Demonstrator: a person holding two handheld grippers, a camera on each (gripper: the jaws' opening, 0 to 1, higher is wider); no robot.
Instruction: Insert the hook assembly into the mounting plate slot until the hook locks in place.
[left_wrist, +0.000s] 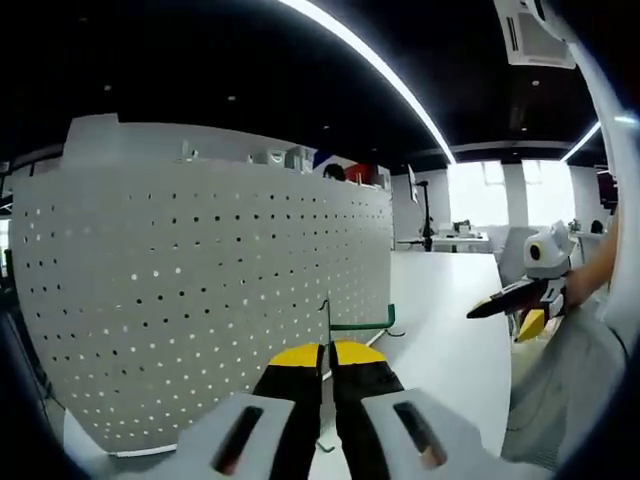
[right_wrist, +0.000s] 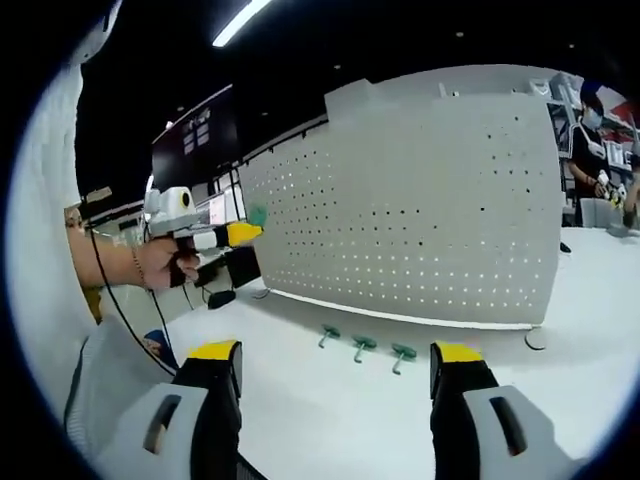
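Three hooks (right_wrist: 362, 345) lie on desk (right_wrist: 330, 410) before pegboard (right_wrist: 420, 210), at twelve o'clock of right tool (right_wrist: 338, 368), jaws wide, empty. Left tool (left_wrist: 327, 362) pinches one hook (left_wrist: 352, 325) near board. Step: insertion; next, seat hook in slot.

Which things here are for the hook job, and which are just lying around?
For the job:
- pegboard, standing upright on the table
- hook pinched in the left gripper
- three green hooks lying on the white table in front of the board
- right gripper, open and empty

Just lying about:
- desks and chairs far behind
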